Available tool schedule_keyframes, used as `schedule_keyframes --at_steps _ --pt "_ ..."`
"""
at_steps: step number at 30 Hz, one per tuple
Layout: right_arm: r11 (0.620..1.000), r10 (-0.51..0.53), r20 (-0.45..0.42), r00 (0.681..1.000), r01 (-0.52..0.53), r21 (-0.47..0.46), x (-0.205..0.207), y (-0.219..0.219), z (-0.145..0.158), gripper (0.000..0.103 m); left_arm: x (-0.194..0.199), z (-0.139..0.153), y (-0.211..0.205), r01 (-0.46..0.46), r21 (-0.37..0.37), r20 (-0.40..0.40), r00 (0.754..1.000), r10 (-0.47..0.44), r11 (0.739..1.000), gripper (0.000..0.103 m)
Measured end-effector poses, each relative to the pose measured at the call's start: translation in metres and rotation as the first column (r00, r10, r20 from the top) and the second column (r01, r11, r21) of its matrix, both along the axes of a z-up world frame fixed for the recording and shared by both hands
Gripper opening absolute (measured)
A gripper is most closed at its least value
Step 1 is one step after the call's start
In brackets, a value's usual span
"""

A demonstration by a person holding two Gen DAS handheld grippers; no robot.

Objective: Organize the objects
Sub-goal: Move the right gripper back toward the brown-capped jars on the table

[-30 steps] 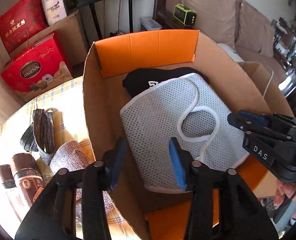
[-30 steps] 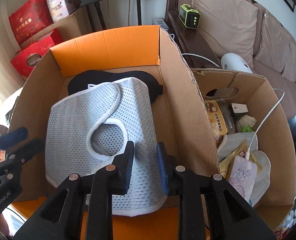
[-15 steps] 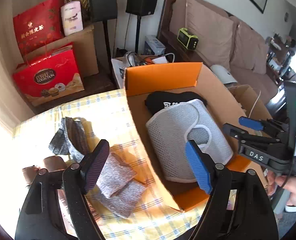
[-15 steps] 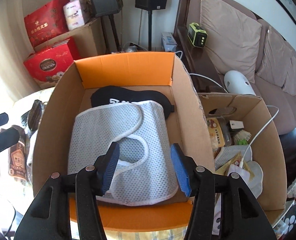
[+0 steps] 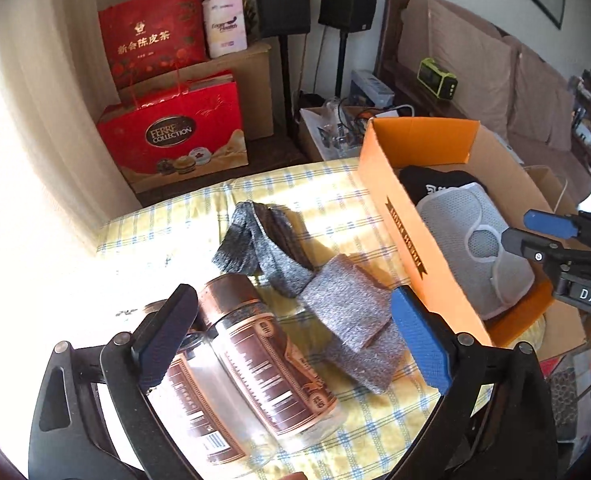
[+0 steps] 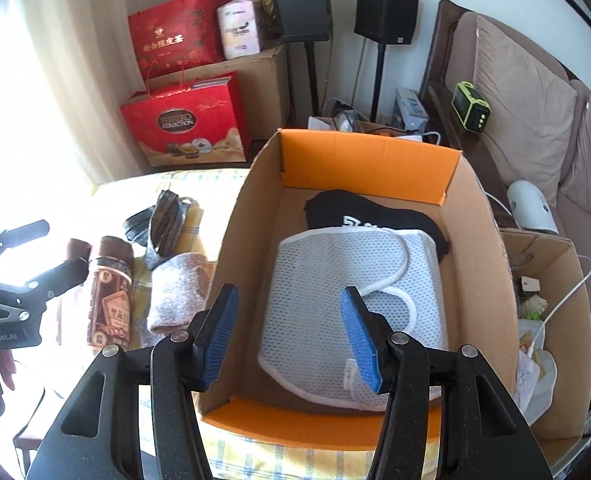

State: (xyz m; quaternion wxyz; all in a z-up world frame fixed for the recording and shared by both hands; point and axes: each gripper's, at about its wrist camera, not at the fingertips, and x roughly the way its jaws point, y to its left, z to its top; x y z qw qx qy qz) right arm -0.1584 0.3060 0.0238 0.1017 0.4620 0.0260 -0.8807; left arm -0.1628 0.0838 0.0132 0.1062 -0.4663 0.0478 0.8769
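In the left wrist view the left gripper (image 5: 291,338) fills the lower frame, jaws opening and holding nothing, above two brown-labelled clear jars (image 5: 255,368) lying on the yellow checked table (image 5: 167,220). Beyond lie grey knitted socks (image 5: 295,276). In the right wrist view the right gripper (image 6: 291,336) hangs released, empty, over a white mesh pad (image 6: 335,288) and a black cloth (image 6: 359,216) inside the orange-lined cardboard box (image 6: 359,160), frame centre.
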Motion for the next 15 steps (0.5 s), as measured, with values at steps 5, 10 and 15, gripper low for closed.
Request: schedule_keyframes --at_steps 5,10,15 --pt "0.999 0.044 0.001 0.999 -0.044 -0.023 -0.002 -0.027 0.000 0.066 0.006 -0.001 -0.028 -0.027 -0.008 -0.017 0.999 0.027 1.000 0.103" --pt "0.996 0.090 0.010 0.996 -0.090 -0.028 -0.004 -0.056 -0.004 0.084 0.009 0.000 -0.054 -0.058 0.008 -0.019 0.998 0.058 0.998 0.103" --pt "0.992 0.125 0.032 0.992 -0.125 -0.023 -0.008 -0.080 -0.009 0.084 0.009 -0.002 -0.076 -0.080 0.026 -0.015 0.997 0.080 0.996 0.103"
